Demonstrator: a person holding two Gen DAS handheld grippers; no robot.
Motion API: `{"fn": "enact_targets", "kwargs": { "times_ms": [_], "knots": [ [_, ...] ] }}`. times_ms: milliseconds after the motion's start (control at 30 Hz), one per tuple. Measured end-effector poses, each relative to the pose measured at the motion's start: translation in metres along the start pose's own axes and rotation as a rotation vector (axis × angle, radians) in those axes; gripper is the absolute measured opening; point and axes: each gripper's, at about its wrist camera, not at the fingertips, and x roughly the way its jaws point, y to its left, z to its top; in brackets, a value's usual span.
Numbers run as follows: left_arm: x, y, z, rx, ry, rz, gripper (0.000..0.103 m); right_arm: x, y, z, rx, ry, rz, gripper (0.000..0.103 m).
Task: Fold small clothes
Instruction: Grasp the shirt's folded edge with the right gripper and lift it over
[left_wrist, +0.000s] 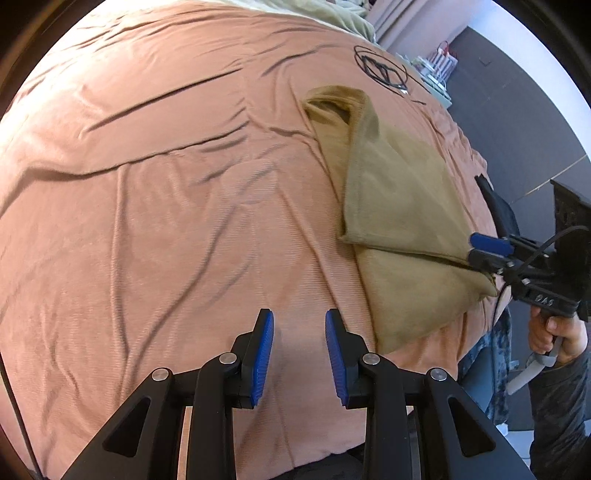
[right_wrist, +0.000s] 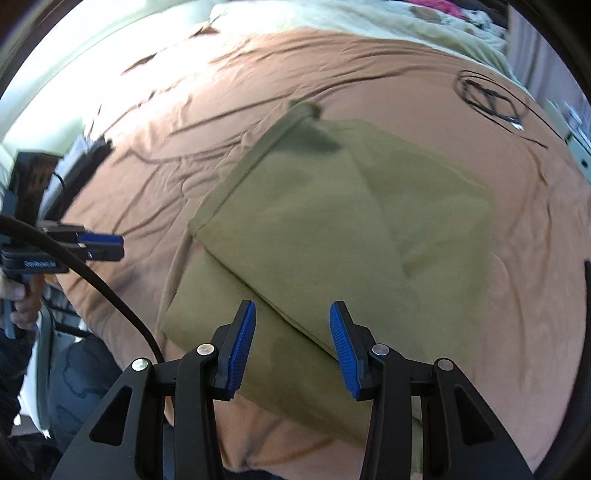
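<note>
An olive-green garment (left_wrist: 399, 206) lies partly folded on a salmon bedspread (left_wrist: 166, 221), with one flap laid diagonally over the rest. It fills the middle of the right wrist view (right_wrist: 332, 229). My left gripper (left_wrist: 300, 325) is open and empty, over bare bedspread to the left of the garment. My right gripper (right_wrist: 291, 317) is open and empty, just above the garment's near edge. In the left wrist view the right gripper (left_wrist: 480, 251) sits at the garment's right corner. The left gripper (right_wrist: 110, 247) shows at the left of the right wrist view.
A black line drawing (left_wrist: 382, 70) is printed on the bedspread at the far right. A pale green blanket (right_wrist: 369, 22) lies along the far side of the bed. The bed's edge and a grey floor (left_wrist: 524, 122) are to the right. A black cable (right_wrist: 110, 295) hangs at left.
</note>
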Motion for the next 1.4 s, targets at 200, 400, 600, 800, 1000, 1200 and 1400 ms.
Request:
{"fn": "enact_targets", "kwargs": {
  "times_ms": [200, 400, 600, 800, 1000, 1200, 1400],
  "knots": [
    [-0.001, 0.026, -0.002, -0.033, -0.010, -0.036, 0.031, 0.041, 0.034, 0.024, -0.091, 0.076, -0.074, 0.045],
    [-0.001, 0.047, -0.004, -0.070, -0.019, -0.069, 0.031, 0.071, 0.052, 0.038, -0.149, 0.118, -0.143, 0.053],
    [0.001, 0.058, -0.004, -0.088, -0.017, -0.080, 0.031, 0.090, 0.061, 0.044, -0.184, 0.120, -0.201, 0.053],
    [0.002, 0.059, -0.001, -0.095, -0.021, -0.086, 0.031, 0.103, 0.058, 0.048, -0.204, 0.107, -0.238, 0.029],
    [0.003, 0.054, 0.004, -0.086, -0.019, -0.077, 0.031, 0.088, 0.040, 0.057, -0.136, 0.073, -0.178, 0.009],
    [0.005, 0.037, 0.018, -0.061, -0.019, -0.062, 0.031, 0.057, 0.016, 0.067, -0.056, -0.005, -0.132, 0.008],
    [0.011, 0.016, 0.040, -0.031, -0.021, -0.047, 0.031, 0.029, -0.014, 0.074, 0.028, -0.066, -0.115, 0.008]
  ]
}}
